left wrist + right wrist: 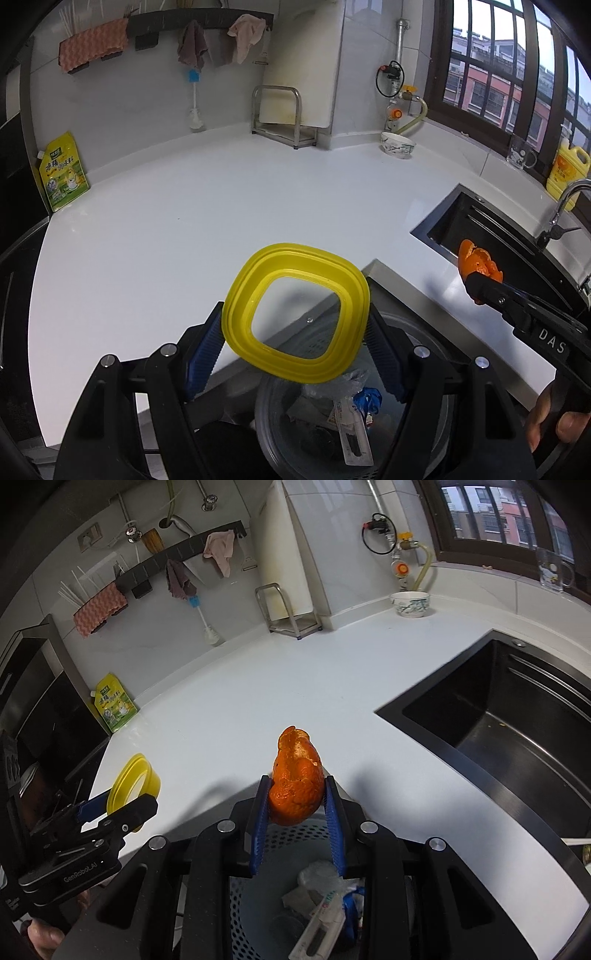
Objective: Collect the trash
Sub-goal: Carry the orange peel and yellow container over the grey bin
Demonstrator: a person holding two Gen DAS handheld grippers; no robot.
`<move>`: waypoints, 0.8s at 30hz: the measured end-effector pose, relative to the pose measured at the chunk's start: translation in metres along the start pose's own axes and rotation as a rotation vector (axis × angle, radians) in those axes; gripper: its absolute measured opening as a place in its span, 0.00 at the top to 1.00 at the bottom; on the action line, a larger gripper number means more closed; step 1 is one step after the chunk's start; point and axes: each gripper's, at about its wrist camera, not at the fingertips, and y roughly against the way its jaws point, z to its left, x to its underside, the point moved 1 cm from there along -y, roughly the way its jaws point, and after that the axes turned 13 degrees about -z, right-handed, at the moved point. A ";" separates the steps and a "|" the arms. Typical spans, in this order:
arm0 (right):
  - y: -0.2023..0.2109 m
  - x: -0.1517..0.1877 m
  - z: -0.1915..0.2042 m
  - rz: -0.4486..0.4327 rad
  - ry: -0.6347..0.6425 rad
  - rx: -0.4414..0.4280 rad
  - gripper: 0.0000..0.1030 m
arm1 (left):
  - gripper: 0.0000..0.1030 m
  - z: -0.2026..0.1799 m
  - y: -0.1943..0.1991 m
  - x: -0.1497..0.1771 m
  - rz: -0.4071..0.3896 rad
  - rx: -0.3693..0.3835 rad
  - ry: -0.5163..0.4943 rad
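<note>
The left gripper [295,343] holds a yellow ring-shaped lid [297,314], its blue pads [203,354] pressed against the lid's two opposite edges with the jaws standing fairly wide; the lid is tilted, and the bench shows through its open middle. The right gripper [297,808] is closed narrowly on a piece of orange peel [295,775], which sits upright between its blue pads [258,819] and rises above their tips. Both held things hang above the front edge of the white bench [240,701], over a perforated bin [255,897] that stands below and in front of that edge. Inside the bin lie crumpled clear plastic [319,877], a blue scrap [367,398] and a flat white packet [321,926]. In the left wrist view the right gripper enters from the right side with the peel at its tip, in front of the dark sink [491,236], and a hand [557,424] grips its handle at the lower right. In the right wrist view the left gripper shows at the lower left with the yellow lid seen edge-on. Farther back on the bench stand a patterned bowl [410,603], a metal rack [290,609] and a yellow-green pouch [114,703] leaning by the wall. Cloths [92,46] hang from a dark rail [199,18] above.
</note>
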 end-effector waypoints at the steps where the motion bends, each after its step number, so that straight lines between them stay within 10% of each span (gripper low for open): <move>1: 0.006 0.003 -0.002 -0.003 -0.001 0.004 0.73 | 0.31 -0.004 0.002 0.002 0.000 0.004 -0.007; 24: 0.045 0.081 -0.028 0.061 -0.029 0.046 0.73 | 0.31 -0.051 0.007 0.056 0.064 0.074 -0.106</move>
